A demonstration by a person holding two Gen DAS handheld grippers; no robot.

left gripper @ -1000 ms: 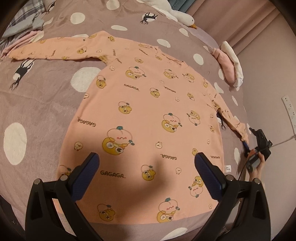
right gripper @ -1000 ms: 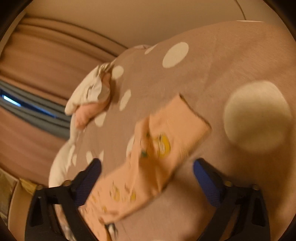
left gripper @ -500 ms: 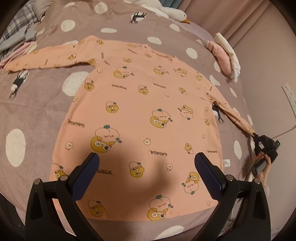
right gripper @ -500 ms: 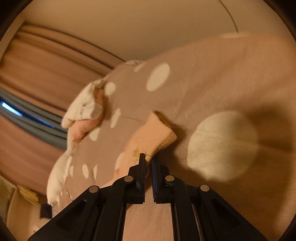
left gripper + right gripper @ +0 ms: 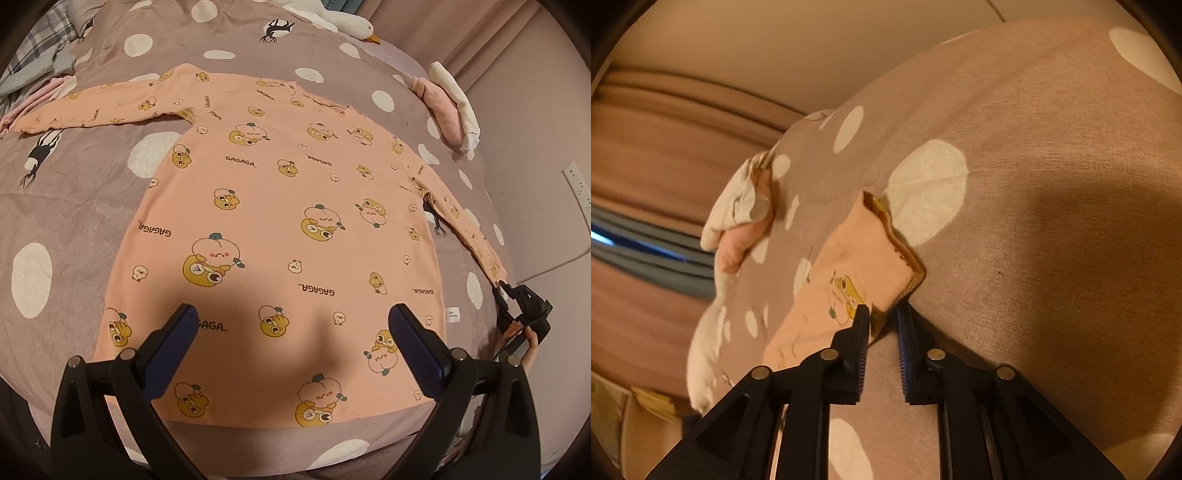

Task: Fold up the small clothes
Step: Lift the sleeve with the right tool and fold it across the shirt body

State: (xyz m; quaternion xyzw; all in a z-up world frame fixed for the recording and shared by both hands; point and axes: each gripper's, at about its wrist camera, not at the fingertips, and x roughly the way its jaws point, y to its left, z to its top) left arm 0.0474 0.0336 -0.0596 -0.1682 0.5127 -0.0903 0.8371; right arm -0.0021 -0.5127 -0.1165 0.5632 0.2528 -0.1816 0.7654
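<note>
Pinching the sleeve cuff (image 5: 886, 258) mid-frame, right gripper (image 5: 881, 317) readies a fold; left gripper (image 5: 293, 332), jaws spread, hovers over the shirt (image 5: 295, 206) hem.

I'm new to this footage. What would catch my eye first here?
A peach long-sleeved shirt printed with cartoon ducks lies flat, sleeves out, on a polka-dot bedspread. The right tool is nearly shut on the cuff at the bed's edge, while the left tool hangs wide open over the hem.

Black angular left tongs (image 5: 295, 332), ribbed blue pads (image 5: 417, 347), silver pivot screws (image 5: 829, 355)
</note>
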